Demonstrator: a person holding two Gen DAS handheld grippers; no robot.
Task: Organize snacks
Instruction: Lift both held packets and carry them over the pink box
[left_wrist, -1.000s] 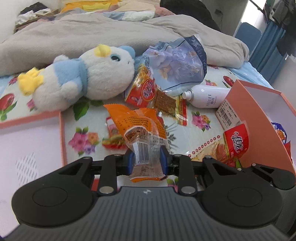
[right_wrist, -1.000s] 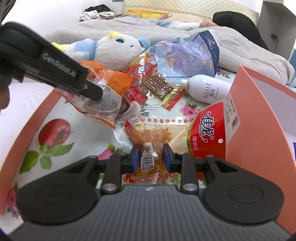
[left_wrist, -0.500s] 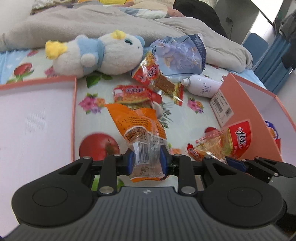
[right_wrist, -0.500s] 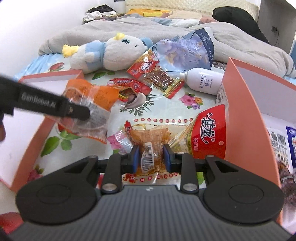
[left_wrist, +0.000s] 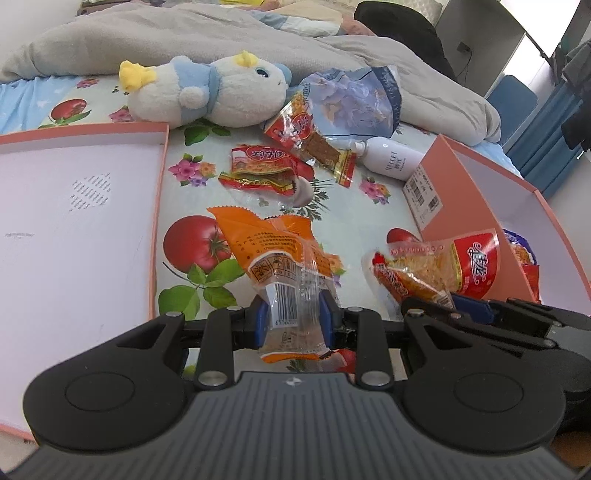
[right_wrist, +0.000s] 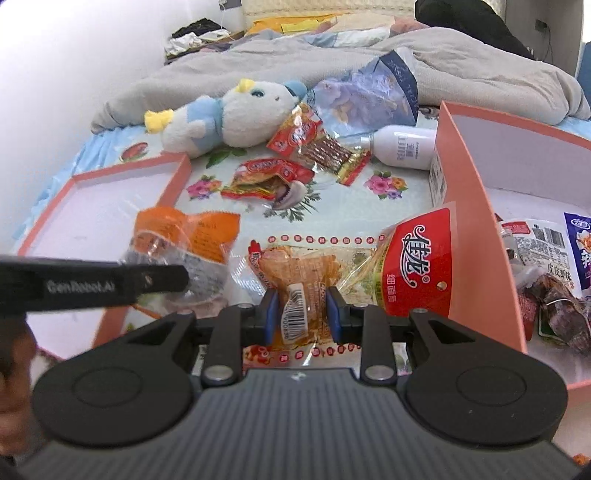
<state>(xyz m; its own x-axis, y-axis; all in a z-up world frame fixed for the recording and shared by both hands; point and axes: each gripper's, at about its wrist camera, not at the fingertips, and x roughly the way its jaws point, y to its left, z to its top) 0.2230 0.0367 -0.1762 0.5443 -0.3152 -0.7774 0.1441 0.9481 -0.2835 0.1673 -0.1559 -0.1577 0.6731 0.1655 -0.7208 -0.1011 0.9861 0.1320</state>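
Flanking the snack-strewn bed (left_wrist: 369, 221) are two pink boxes, and their placement reads as a sorting layout: the left box (left_wrist: 74, 206) lies bare beside the left gripper (left_wrist: 293, 319), while the right box (right_wrist: 476, 229), just right of the right gripper (right_wrist: 301, 310), already has packets lying in it, so I judge each hand is carrying its catch toward the nearer box. The left jaws are pressed on the clear lower end of the orange packet (left_wrist: 275, 254), which stands up and forward from them, its barcode squarely between the blue pads. The right jaws pinch the red-and-clear noodle packet (right_wrist: 369, 273) near its barcoded left end, the red printed end trailing right of the jaws and resting against the right box's wall. Ahead of both jaws, well apart, lie loose red snack packets (left_wrist: 266, 170), a white bottle (left_wrist: 391, 158), a blue pouch (left_wrist: 351, 99) and a plush toy (left_wrist: 207, 92), probably left for later passes.
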